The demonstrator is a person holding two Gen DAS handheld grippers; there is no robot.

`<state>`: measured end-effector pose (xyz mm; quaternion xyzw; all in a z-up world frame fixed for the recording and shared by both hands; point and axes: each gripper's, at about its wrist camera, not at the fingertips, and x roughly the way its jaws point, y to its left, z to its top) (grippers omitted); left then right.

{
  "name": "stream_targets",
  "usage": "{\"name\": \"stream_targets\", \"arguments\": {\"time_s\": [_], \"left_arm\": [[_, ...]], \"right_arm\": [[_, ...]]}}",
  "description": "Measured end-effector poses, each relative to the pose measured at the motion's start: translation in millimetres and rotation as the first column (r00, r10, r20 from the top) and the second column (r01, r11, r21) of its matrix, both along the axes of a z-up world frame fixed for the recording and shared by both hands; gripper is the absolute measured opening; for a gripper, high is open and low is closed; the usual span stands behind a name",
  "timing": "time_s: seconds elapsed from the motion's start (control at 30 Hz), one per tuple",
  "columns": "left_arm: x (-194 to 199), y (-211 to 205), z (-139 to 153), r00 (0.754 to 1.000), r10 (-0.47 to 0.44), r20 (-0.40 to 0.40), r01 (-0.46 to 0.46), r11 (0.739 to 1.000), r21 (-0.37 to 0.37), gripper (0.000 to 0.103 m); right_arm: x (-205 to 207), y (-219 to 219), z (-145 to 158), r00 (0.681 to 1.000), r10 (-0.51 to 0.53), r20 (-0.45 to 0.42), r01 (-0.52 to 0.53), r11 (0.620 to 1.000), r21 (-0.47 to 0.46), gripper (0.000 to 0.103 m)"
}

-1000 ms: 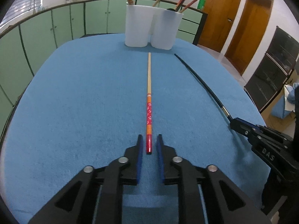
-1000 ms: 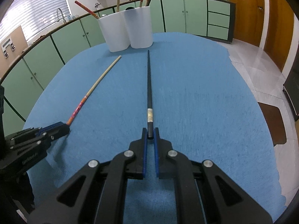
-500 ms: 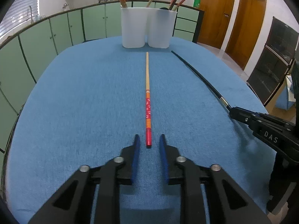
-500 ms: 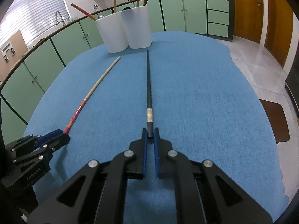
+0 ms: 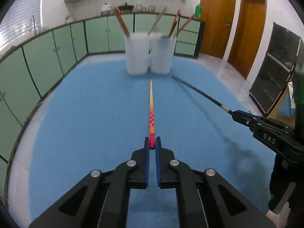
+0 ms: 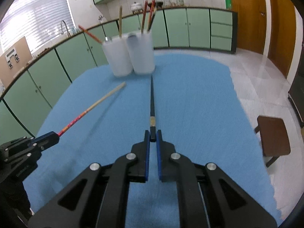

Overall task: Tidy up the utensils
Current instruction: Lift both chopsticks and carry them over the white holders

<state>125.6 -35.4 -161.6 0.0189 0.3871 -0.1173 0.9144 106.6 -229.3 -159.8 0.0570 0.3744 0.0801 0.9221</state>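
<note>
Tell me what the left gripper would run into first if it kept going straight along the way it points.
Probably the blue cloth: the left gripper, shut on the red-ended chopstick, points downward toward it. On a shallower path, the two white holders stand straight ahead. Depth is hard to judge.

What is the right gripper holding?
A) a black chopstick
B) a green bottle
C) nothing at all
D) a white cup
A: the right gripper is pinched shut on the end of the black chopstick, which sticks out ahead of it toward the white cups above the blue cloth.
</note>
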Motion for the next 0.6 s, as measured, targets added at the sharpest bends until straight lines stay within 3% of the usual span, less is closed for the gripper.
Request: {"name": "stream_targets", "arguments": {"time_s": [0.33, 0.6], "left_arm": [[8, 10, 83, 0.985, 0.001, 0.174, 0.007, 0.999, -0.042, 0.006], [38, 3, 127, 0.962, -0.019, 0.272, 0.026, 0.999, -0.023, 0.006]], "right_arm": [[12, 1, 83, 0.987, 0.064, 0.145, -0.058, 0.997, -0.044, 0.006], [48, 9, 133, 0.981, 0.141, 0.136, -0.134, 0.989, -0.057, 0.006]]}}
